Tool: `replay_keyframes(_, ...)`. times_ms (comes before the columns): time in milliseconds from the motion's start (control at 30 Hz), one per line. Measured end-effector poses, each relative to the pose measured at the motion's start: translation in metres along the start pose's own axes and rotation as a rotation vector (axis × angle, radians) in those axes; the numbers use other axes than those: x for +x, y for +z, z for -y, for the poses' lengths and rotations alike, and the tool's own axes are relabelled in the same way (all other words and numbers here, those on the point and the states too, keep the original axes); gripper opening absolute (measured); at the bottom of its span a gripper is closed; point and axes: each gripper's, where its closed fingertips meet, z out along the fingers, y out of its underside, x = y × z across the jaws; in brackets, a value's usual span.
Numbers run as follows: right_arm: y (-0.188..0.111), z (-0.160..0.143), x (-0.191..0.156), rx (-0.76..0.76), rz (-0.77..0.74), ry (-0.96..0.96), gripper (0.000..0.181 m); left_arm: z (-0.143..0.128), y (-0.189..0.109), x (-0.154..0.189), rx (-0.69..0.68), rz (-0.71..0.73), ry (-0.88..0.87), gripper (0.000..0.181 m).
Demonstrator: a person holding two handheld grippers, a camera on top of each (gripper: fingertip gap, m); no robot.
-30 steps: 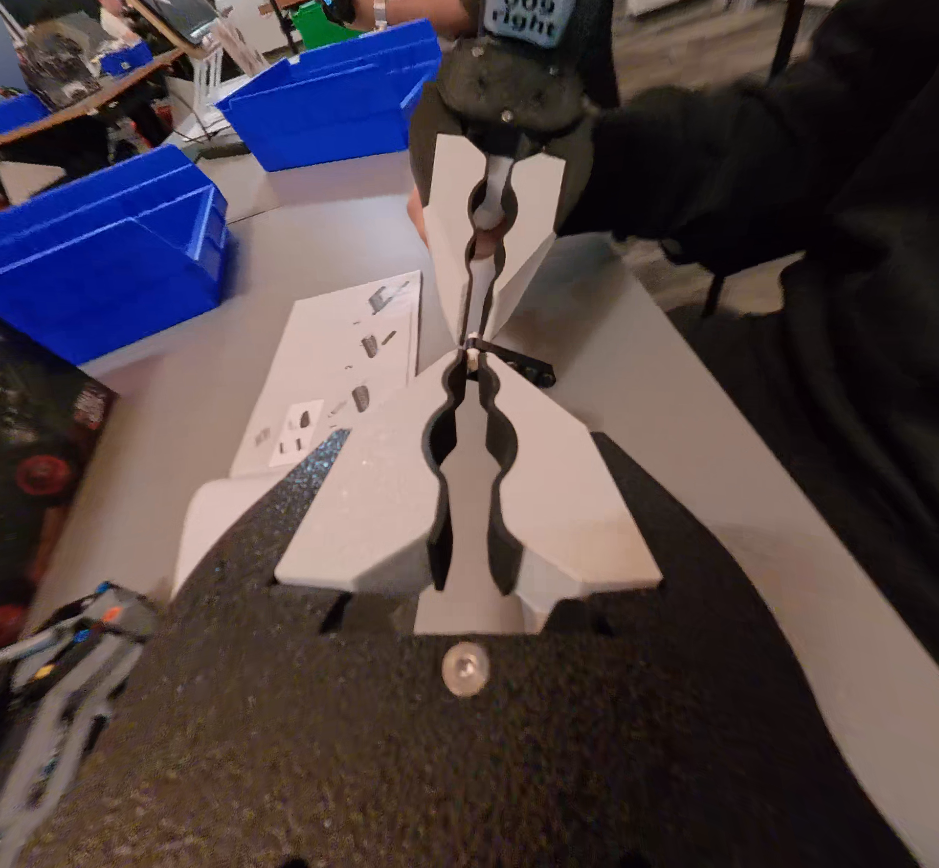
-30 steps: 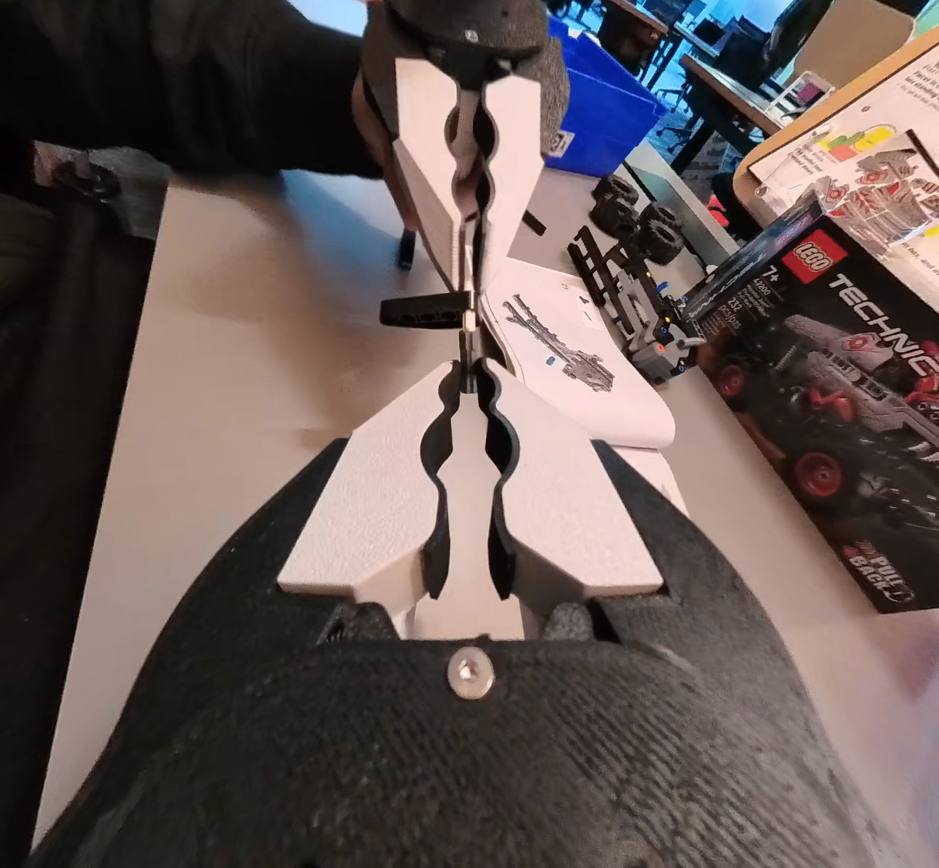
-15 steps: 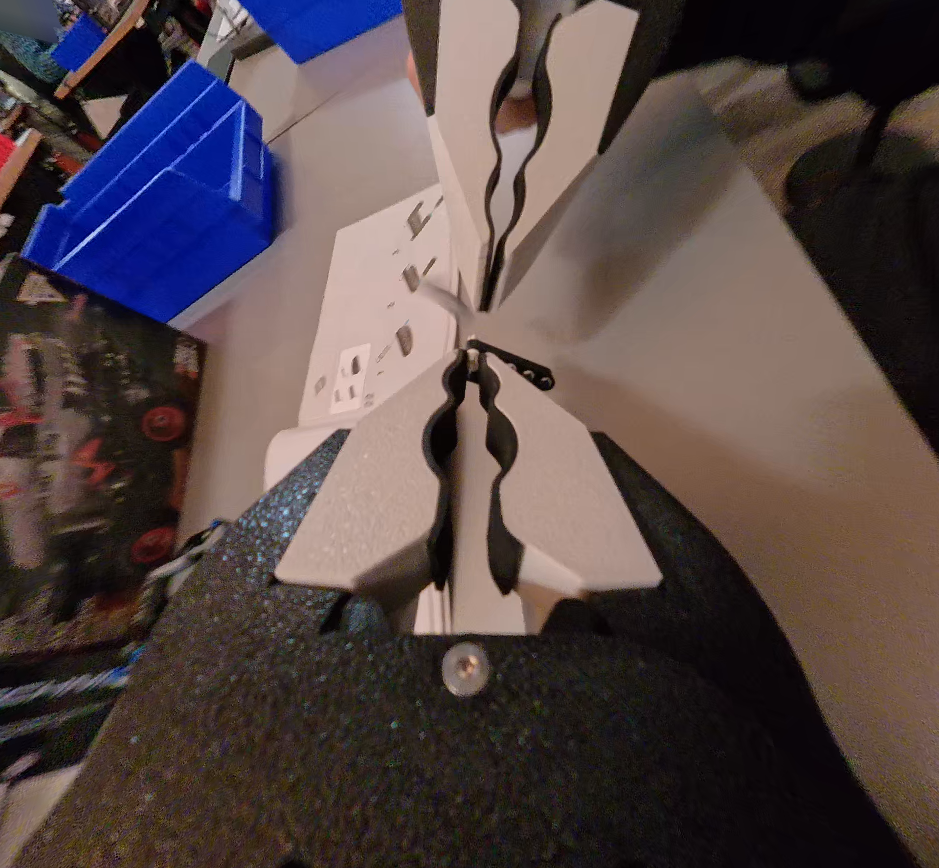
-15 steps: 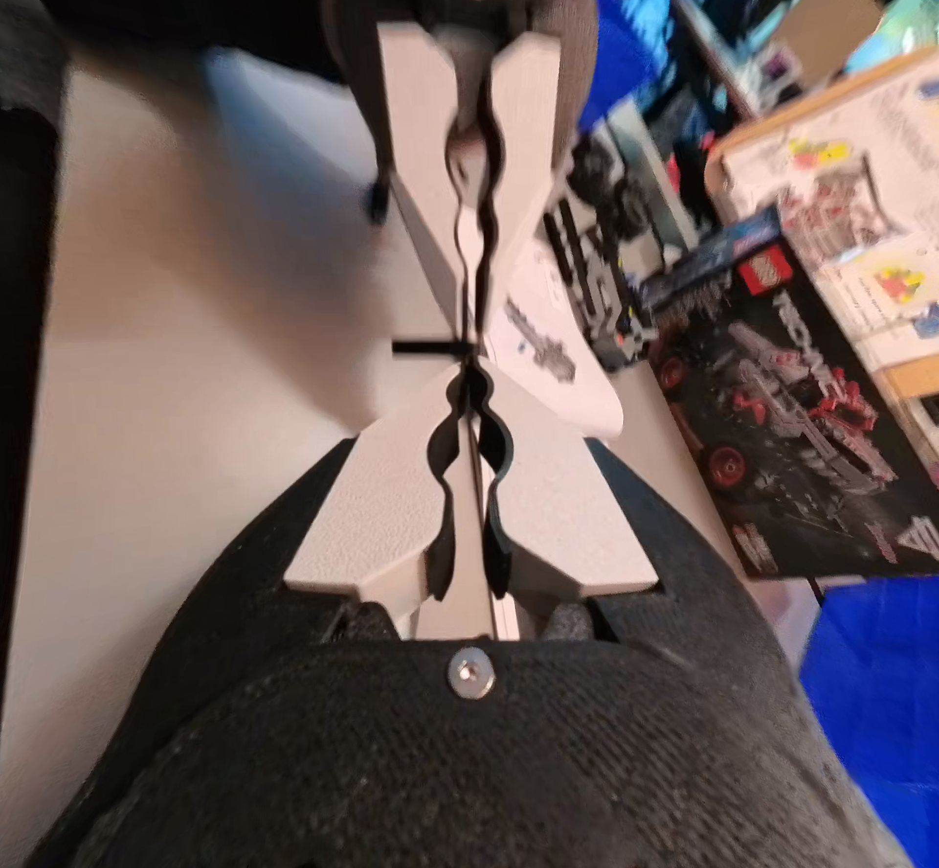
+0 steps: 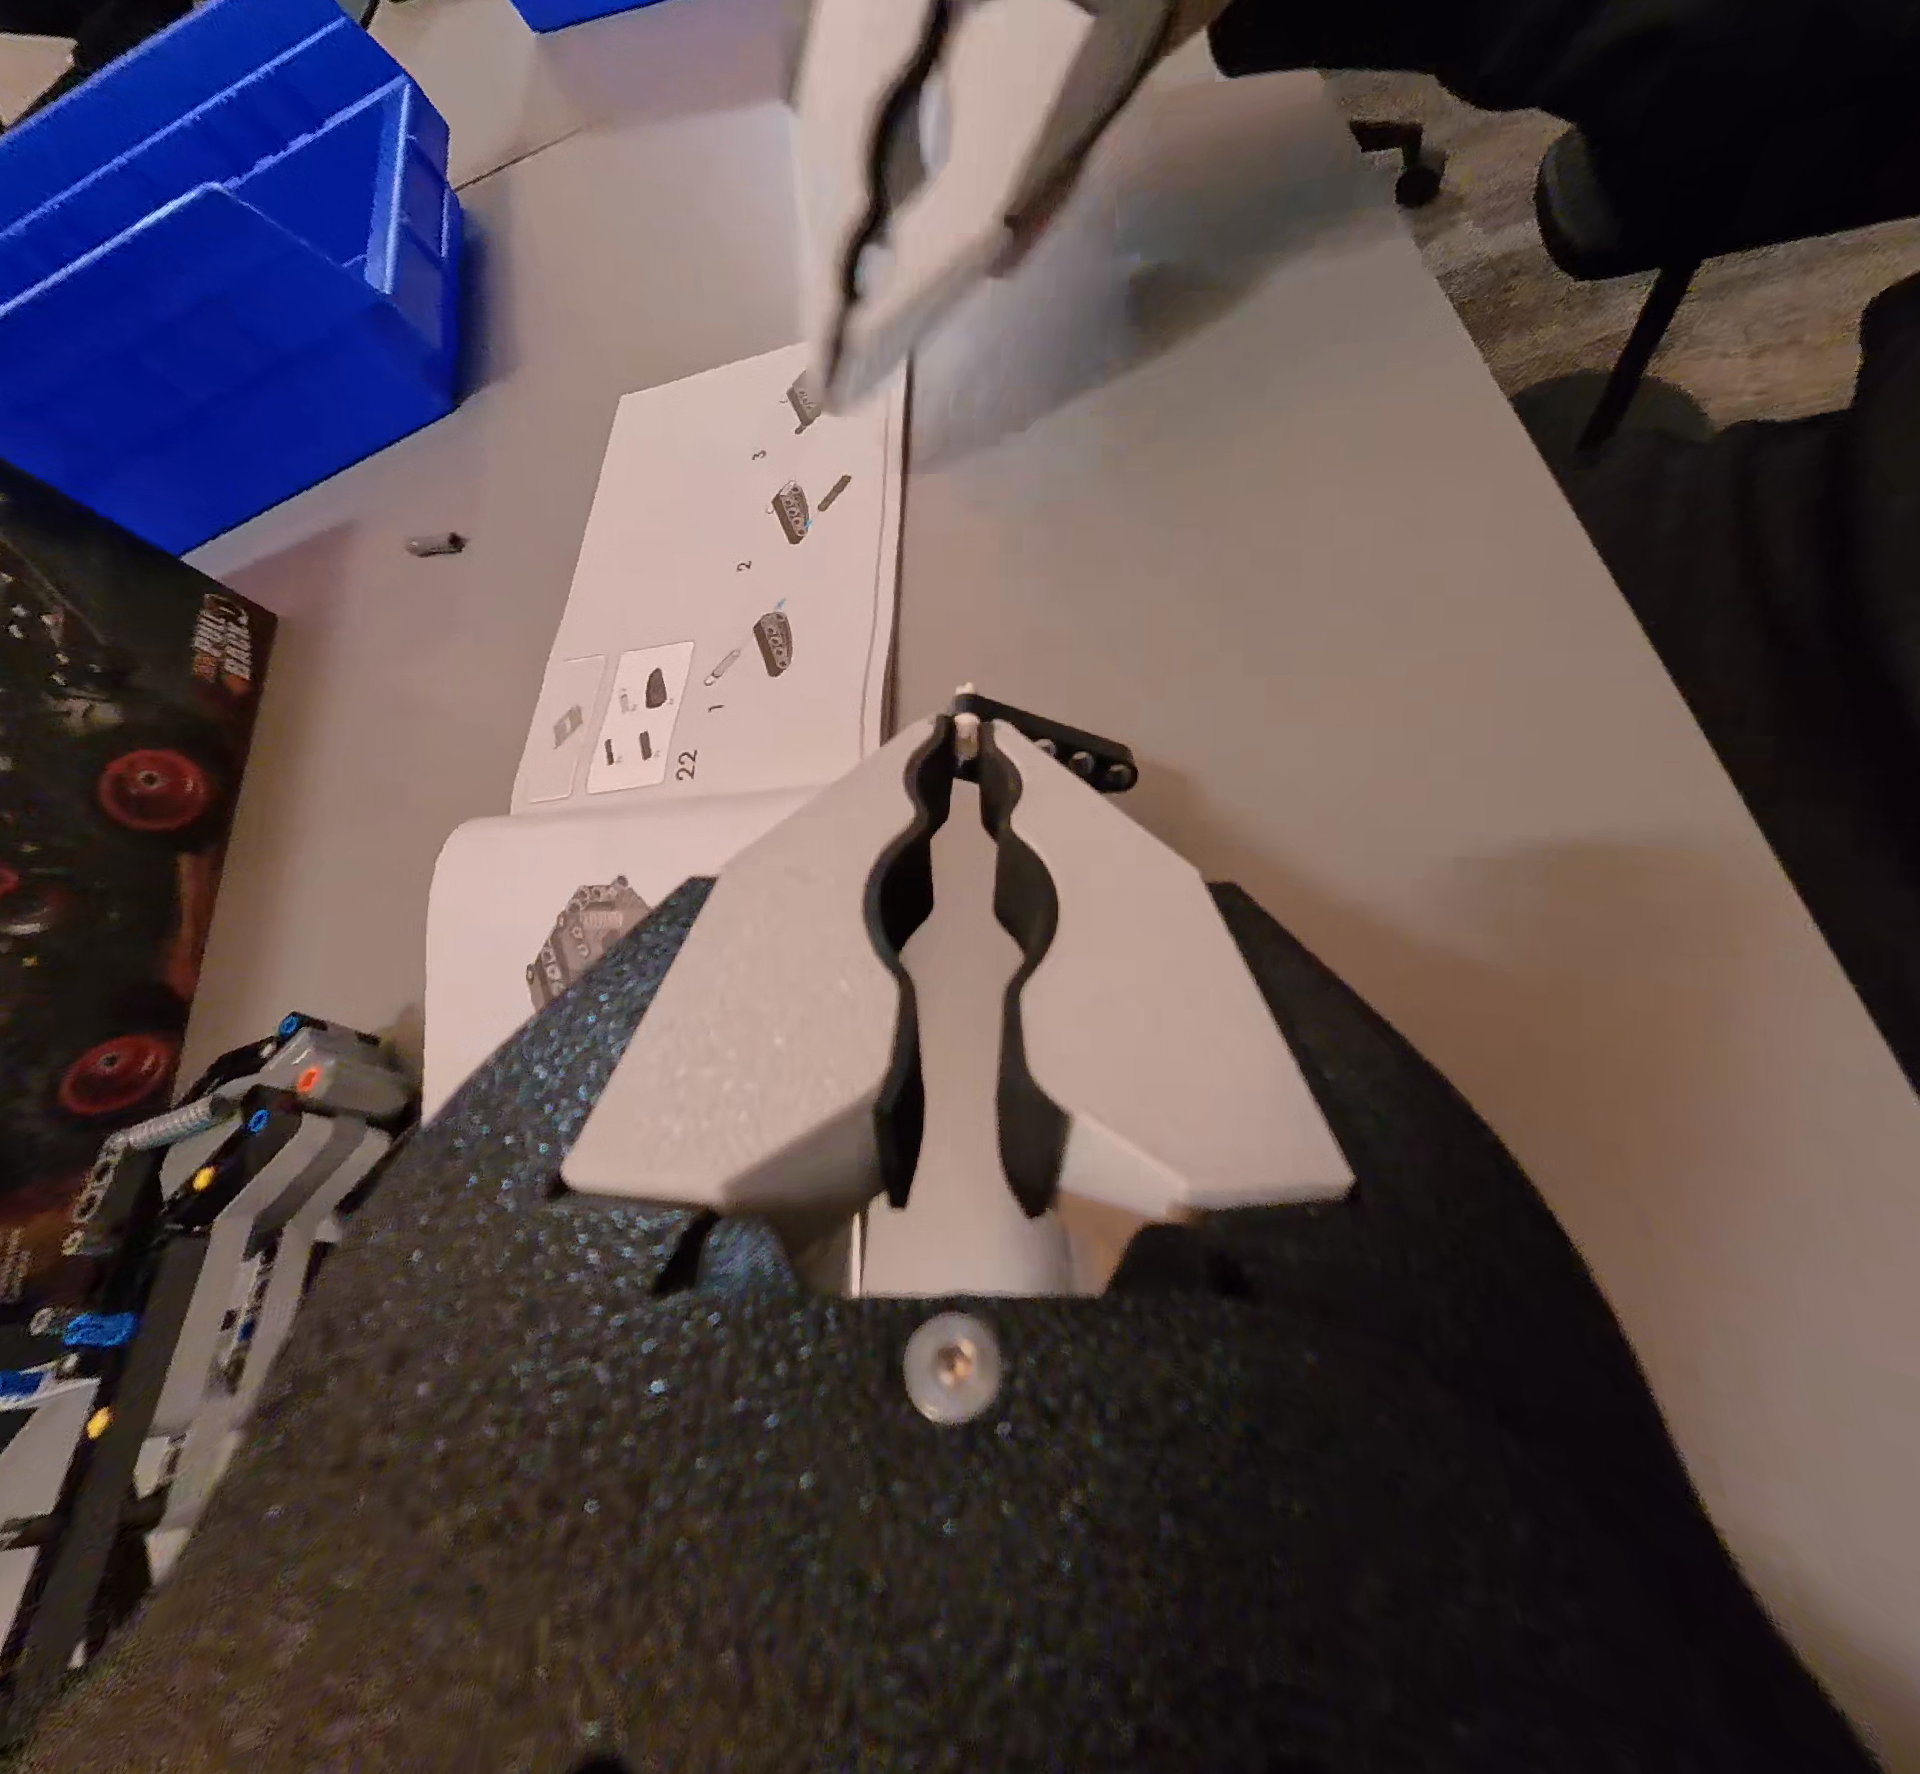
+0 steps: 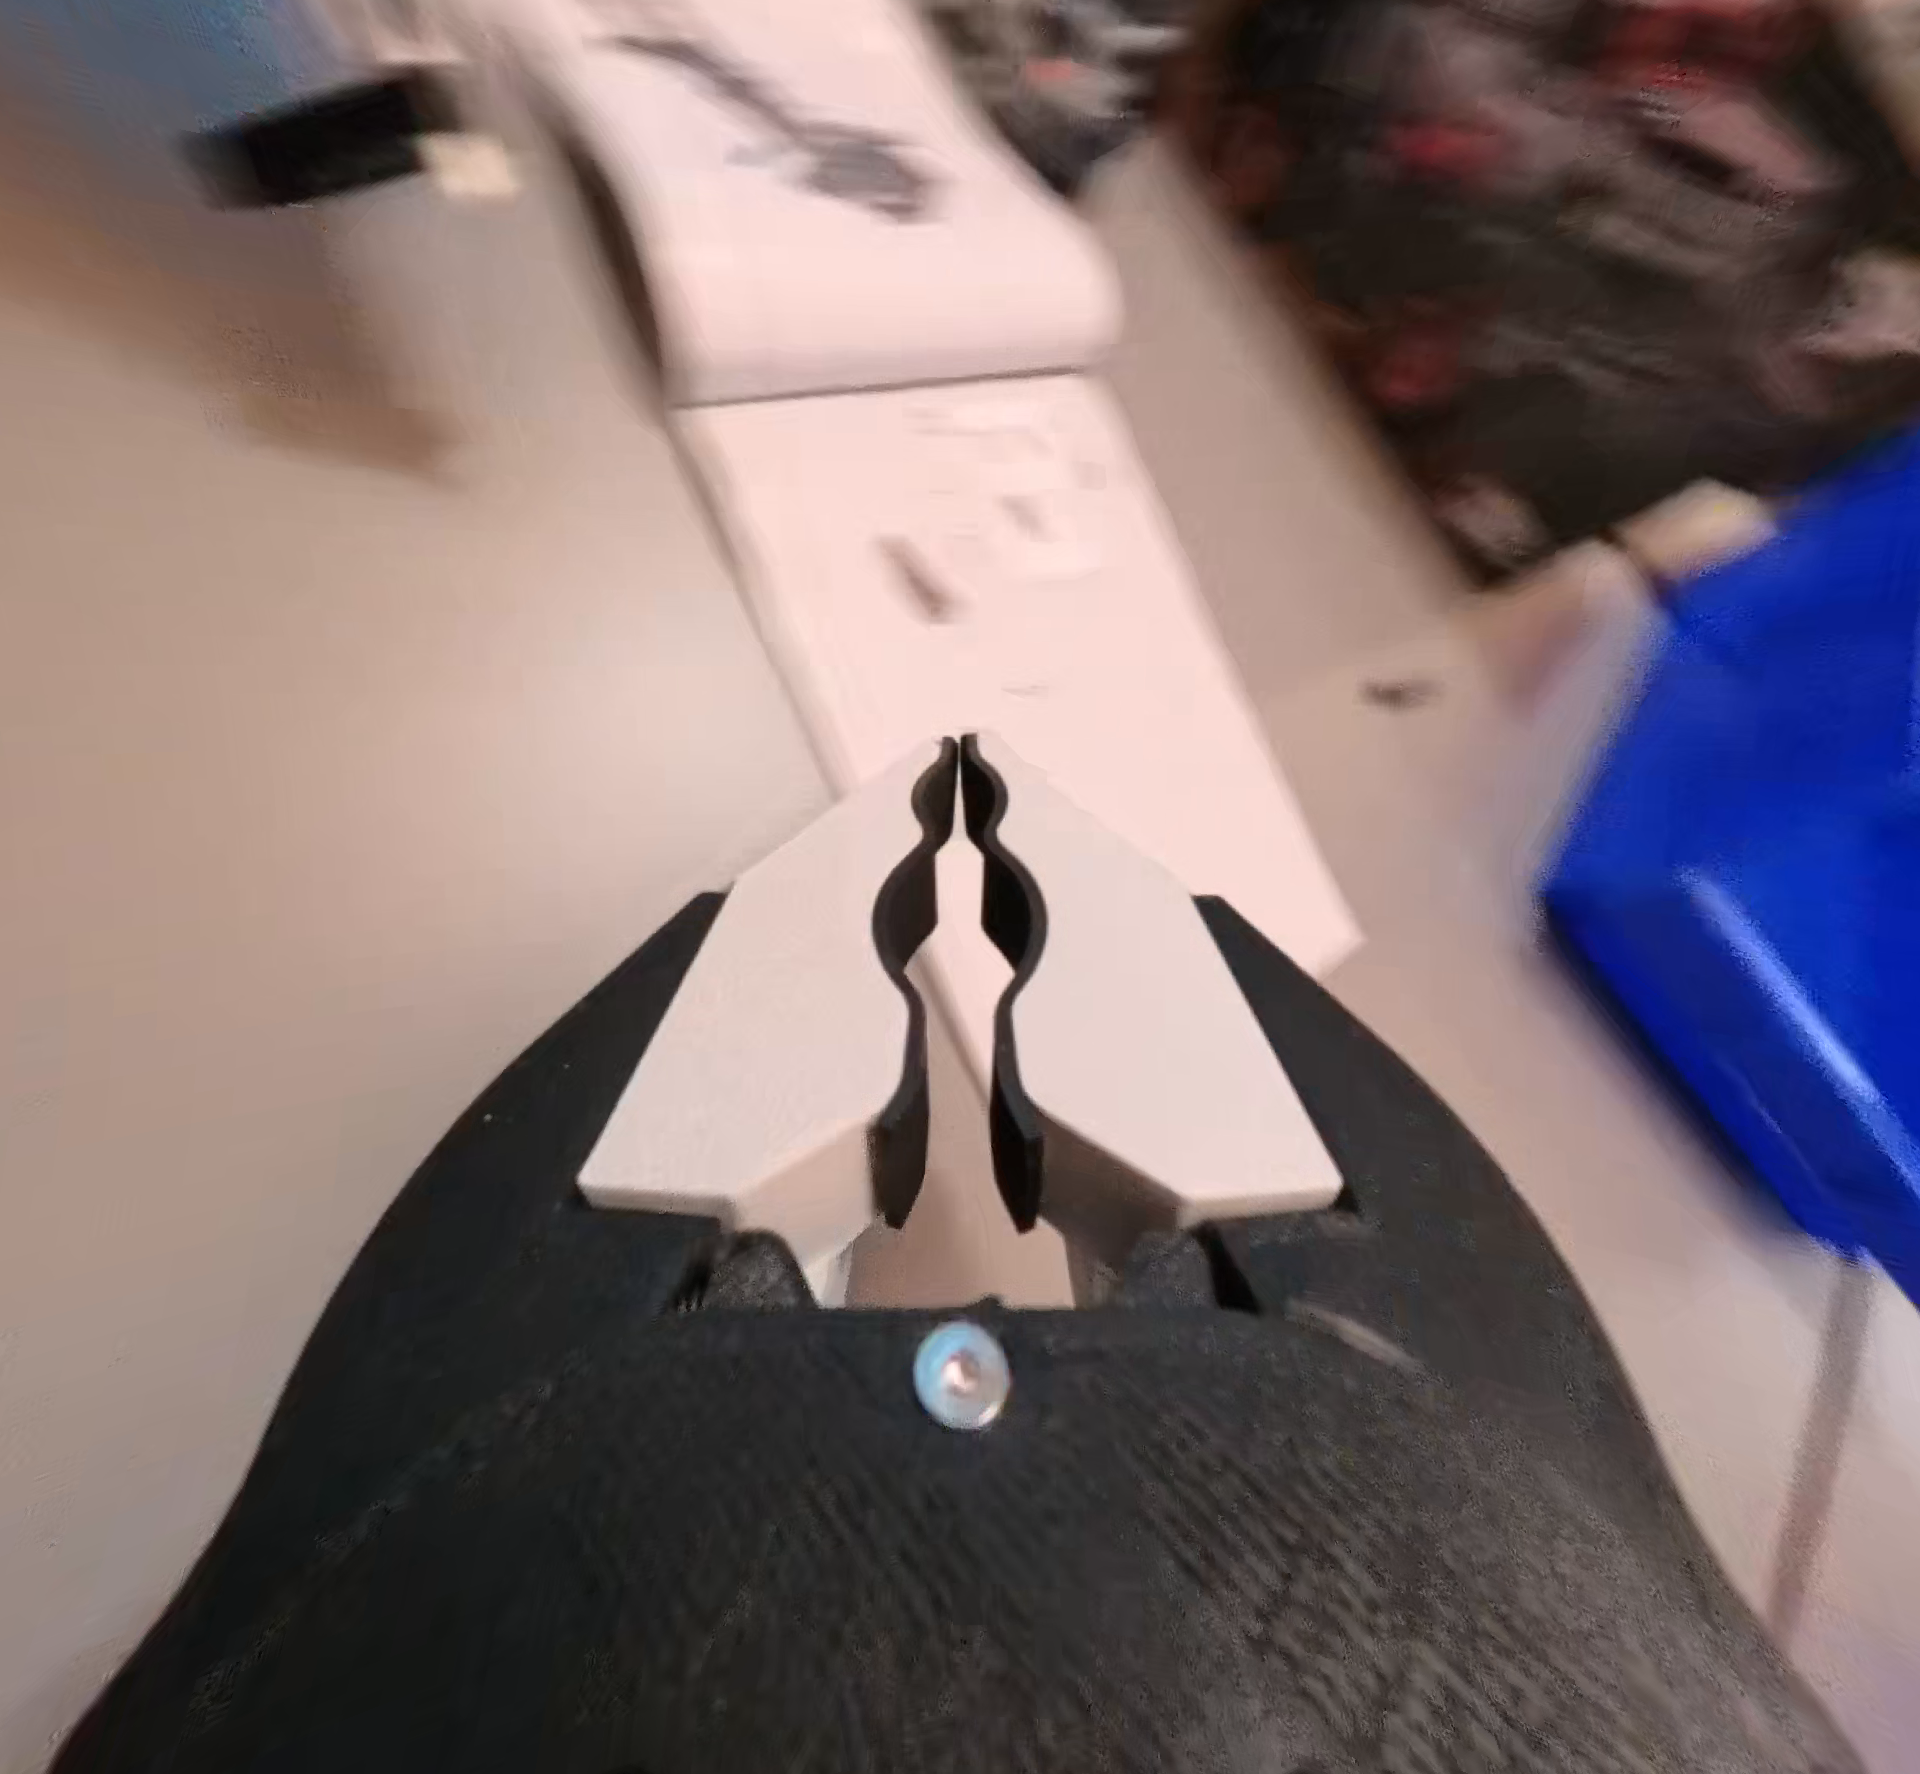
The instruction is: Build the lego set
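My left gripper (image 5: 964, 739) is shut on a black lego beam (image 5: 1072, 754) with several holes and holds it above the table. A small pale pin (image 5: 966, 732) sits in the beam's end at the fingertips. The beam also shows, blurred, in the right wrist view (image 6: 322, 140), with the pale pin (image 6: 473, 166) at its end. My right gripper (image 6: 958, 743) is shut with nothing between its jaws, over the open instruction booklet (image 6: 935, 529). It also shows blurred in the left wrist view (image 5: 842, 374), apart from the beam.
The booklet (image 5: 727, 602) lies open mid-table. Blue bins (image 5: 208, 249) stand at the far left, another (image 6: 1766, 841) on the right. The lego box (image 5: 94, 789) and a partly built grey and black model (image 5: 260, 1132) lie at the left. A small dark piece (image 5: 436, 544) lies beside the booklet.
My right gripper has let go at the beam's end, pulled away from my left gripper and swung over the booklet. My left gripper still holds the beam, now with the pin in it.
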Motion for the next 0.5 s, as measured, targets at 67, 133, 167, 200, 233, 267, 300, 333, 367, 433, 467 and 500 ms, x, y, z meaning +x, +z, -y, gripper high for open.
replay_keyframes(67, -0.002, -0.008, 0.044, -0.01, -0.187, 0.149, 0.008, 0.0, 0.0, -0.002, 0.006, 0.003, -0.014, 0.002)
replay_keyframes(133, 0.009, -0.015, 0.075, -0.046, -0.223, 0.385, 0.02, 0.001, -0.002, -0.006, 0.024, 0.01, -0.034, 0.002)
replay_keyframes(167, 0.019, -0.016, 0.09, -0.052, -0.232, 0.477, 0.025, 0.003, -0.004, -0.008, 0.043, 0.01, -0.049, 0.002)
replay_keyframes(200, 0.031, -0.016, 0.104, -0.059, -0.24, 0.535, 0.027, 0.005, -0.006, -0.01, 0.065, 0.014, -0.065, 0.002)
replay_keyframes(233, 0.042, -0.015, 0.118, -0.062, -0.248, 0.581, 0.029, 0.007, -0.008, -0.011, 0.085, 0.012, -0.077, 0.002)
replay_keyframes(267, 0.055, -0.014, 0.128, -0.069, -0.237, 0.626, 0.032, 0.009, -0.01, -0.012, 0.102, 0.011, -0.088, 0.002)
replay_keyframes(300, 0.066, -0.015, 0.135, -0.096, -0.222, 0.664, 0.036, 0.01, -0.012, -0.013, 0.116, 0.017, -0.099, 0.002)
replay_keyframes(333, 0.076, -0.018, 0.14, -0.137, -0.211, 0.683, 0.037, 0.01, -0.014, -0.014, 0.124, 0.016, -0.105, 0.002)
replay_keyframes(367, 0.085, -0.02, 0.144, -0.169, -0.202, 0.697, 0.038, 0.01, -0.015, -0.014, 0.131, 0.016, -0.111, 0.002)
replay_keyframes(433, 0.1, -0.022, 0.149, -0.199, -0.198, 0.711, 0.036, 0.009, -0.016, -0.015, 0.139, 0.014, -0.124, 0.002)
replay_keyframes(467, 0.105, -0.026, 0.152, -0.225, -0.219, 0.702, 0.034, 0.009, -0.017, -0.015, 0.143, 0.012, -0.128, 0.002)
replay_keyframes(500, 0.109, -0.033, 0.154, -0.263, -0.234, 0.696, 0.035, 0.009, -0.017, -0.015, 0.149, 0.013, -0.13, 0.002)
